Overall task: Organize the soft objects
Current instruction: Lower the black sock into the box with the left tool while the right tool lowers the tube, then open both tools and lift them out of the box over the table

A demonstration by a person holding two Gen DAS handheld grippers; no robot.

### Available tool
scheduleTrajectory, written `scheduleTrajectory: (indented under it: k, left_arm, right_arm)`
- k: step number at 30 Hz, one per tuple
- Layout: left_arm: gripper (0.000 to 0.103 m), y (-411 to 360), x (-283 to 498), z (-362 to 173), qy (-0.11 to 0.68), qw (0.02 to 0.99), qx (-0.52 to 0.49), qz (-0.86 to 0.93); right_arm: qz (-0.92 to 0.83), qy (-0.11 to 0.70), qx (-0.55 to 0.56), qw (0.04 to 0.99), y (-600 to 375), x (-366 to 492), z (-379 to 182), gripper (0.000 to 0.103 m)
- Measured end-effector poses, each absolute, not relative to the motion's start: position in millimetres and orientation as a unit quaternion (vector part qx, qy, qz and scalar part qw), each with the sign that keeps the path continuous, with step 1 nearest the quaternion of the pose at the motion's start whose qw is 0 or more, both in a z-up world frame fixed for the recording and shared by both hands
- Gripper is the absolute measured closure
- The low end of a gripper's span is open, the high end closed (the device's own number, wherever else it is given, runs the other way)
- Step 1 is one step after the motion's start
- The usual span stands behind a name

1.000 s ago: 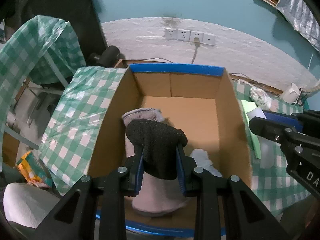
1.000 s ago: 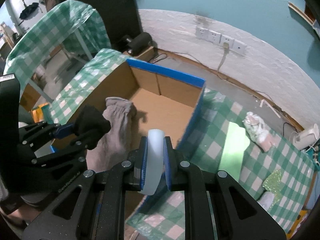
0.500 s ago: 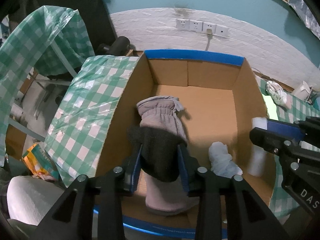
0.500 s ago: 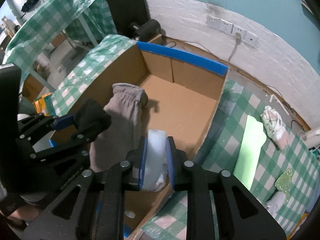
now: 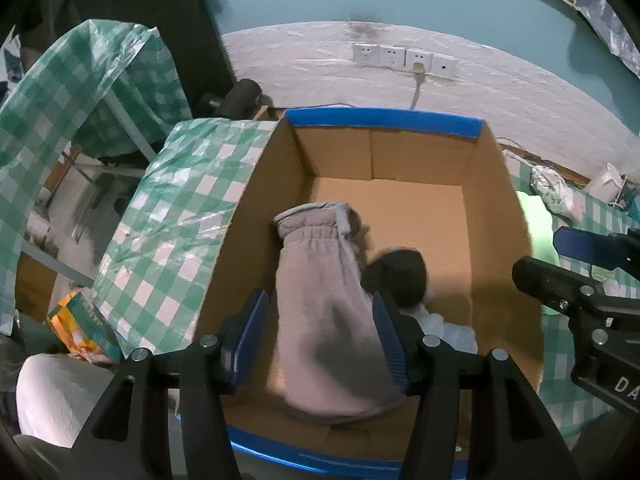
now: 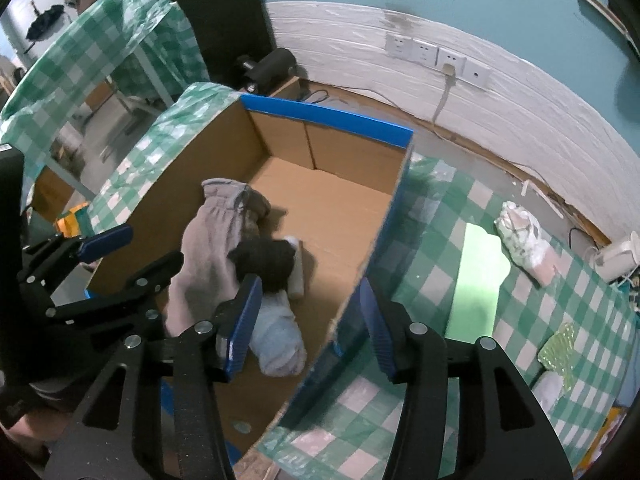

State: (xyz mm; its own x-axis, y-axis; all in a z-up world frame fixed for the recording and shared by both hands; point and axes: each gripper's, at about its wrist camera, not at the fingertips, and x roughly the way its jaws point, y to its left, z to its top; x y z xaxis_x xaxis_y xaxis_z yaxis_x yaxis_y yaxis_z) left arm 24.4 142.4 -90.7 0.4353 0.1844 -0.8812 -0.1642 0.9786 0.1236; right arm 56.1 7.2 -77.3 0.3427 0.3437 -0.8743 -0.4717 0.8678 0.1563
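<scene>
An open cardboard box (image 5: 496, 208) with blue-taped rims (image 6: 324, 116) sits on the checked table. Inside lie a long grey sock (image 5: 320, 300) (image 6: 208, 248), a black sock (image 5: 400, 276) (image 6: 264, 260), a pale blue-white bundle (image 6: 280, 340) (image 5: 448, 326) and a small white roll (image 6: 298, 276). My left gripper (image 5: 320, 344) is open above the grey sock at the box's near end. My right gripper (image 6: 308, 328) is open over the box's right wall, empty.
On the green checked cloth (image 6: 440, 240) right of the box lie a light green sheet (image 6: 476, 276), a crumpled white-pink cloth (image 6: 524, 244) and a glittery green piece (image 6: 558, 350). A second checked table (image 5: 80, 80) stands at left. The wall with sockets (image 5: 404, 58) is behind.
My left gripper opened and the black sock dropped into the box beside the grey sock. My right gripper opened and the white roll fell into the box.
</scene>
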Motion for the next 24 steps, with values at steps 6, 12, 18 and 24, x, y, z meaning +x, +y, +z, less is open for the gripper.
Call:
scheduleTrajectory:
  k: [6,12,18,24]
  left_arm:
    - [0.043,127,25,-85,0.513,0.853,0.020,0.092]
    - [0.041,113,27,-82,0.508,0.856,0.036,0.086]
    - [0.040,96,29,-79,0.506,0.858,0.042,0.074]
    - [0.034,79,31,-77,0.502,0.861,0.054,0.066]
  right_arm:
    - [0.238,0.515,-0.057,0.821,-8,55,-77,0.051]
    - [0.221,0.514,-0.051,0.827,-29,54,-76,0.050]
    - [0.202,0.511,-0.046,0.834,-49,52,-76,0.050]
    - [0.189,0.514,-0.041,0.835,-68,51,-78,0.050]
